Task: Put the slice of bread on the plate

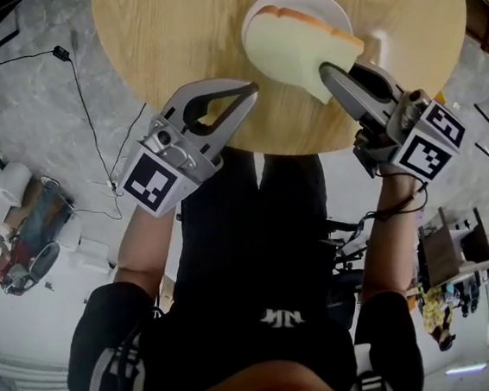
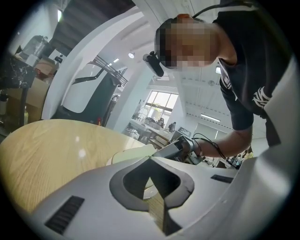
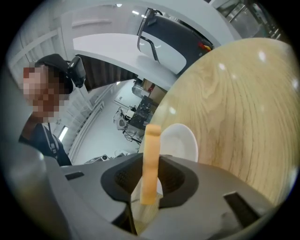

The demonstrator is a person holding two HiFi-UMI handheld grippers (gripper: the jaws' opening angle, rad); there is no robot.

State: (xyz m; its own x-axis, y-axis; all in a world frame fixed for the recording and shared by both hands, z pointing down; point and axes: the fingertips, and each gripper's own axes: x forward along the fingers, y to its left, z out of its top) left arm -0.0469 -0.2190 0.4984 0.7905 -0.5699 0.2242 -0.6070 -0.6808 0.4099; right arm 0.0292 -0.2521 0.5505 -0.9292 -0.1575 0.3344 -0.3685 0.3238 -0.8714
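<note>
The pale slice of bread (image 1: 296, 48) hangs over the white plate (image 1: 321, 6) at the far side of the round wooden table (image 1: 158, 25). My right gripper (image 1: 324, 70) is shut on the slice's near corner. In the right gripper view the slice (image 3: 151, 159) stands edge-on between the jaws of the right gripper (image 3: 149, 190), with the plate (image 3: 183, 143) just beyond. My left gripper (image 1: 252, 89) hovers over the table's near edge, left of the bread, jaws together and holding nothing. The left gripper view shows the left gripper (image 2: 151, 160), the slice (image 2: 133, 153) and the right gripper (image 2: 176, 147) beyond.
The table edge (image 1: 258, 148) runs just in front of the person's body. A black cable (image 1: 89, 105) and rolls of paper (image 1: 6, 187) lie on the floor at the left. Clutter (image 1: 448, 246) stands on the floor at the right.
</note>
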